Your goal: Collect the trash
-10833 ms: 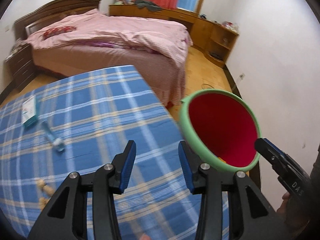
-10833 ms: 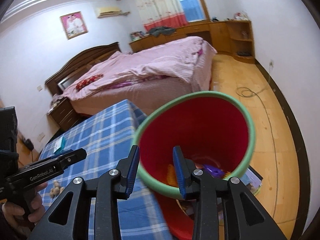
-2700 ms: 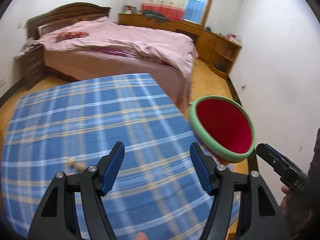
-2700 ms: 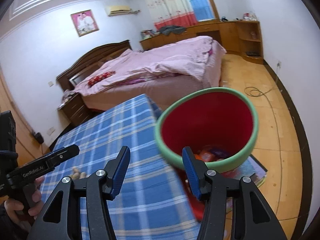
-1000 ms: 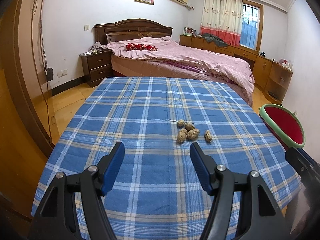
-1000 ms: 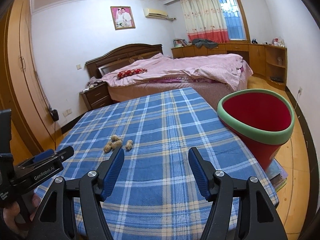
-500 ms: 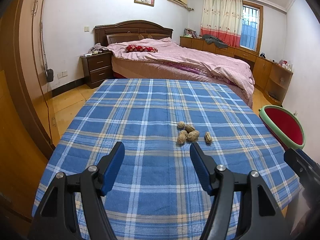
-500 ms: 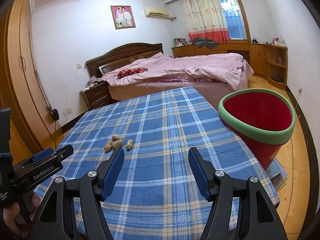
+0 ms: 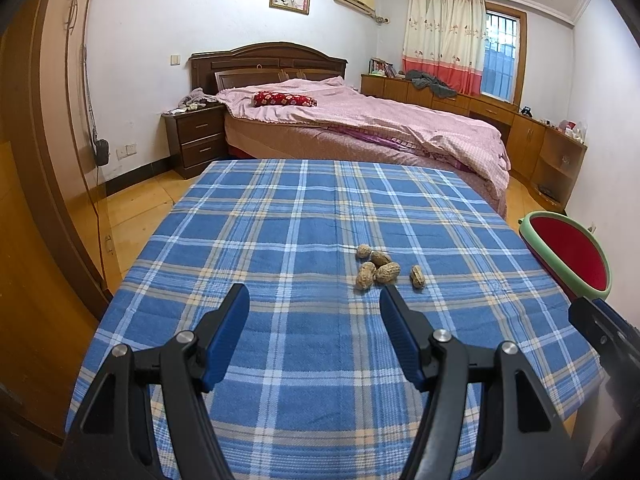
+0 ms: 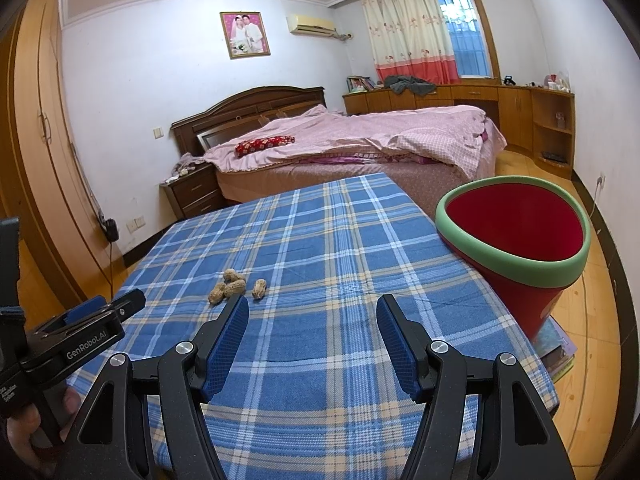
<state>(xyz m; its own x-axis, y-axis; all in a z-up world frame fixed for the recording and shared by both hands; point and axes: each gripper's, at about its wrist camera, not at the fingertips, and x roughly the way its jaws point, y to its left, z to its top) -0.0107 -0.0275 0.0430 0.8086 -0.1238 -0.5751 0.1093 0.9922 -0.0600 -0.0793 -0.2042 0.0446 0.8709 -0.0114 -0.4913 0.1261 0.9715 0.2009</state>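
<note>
Lying clustered on the plaid tablecloth, tan wrinkled peanuts sit beyond both empty, spread-apart grippers: left gripper, right gripper.

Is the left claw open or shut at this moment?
Open. The left claw has its two blue pads wide apart, with only tablecloth between them.

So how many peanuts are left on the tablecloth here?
5 peanuts, all in one cluster right of the plaid tablecloth's middle: four bunched together, one slightly apart toward the red bin. None looks hidden.
</note>
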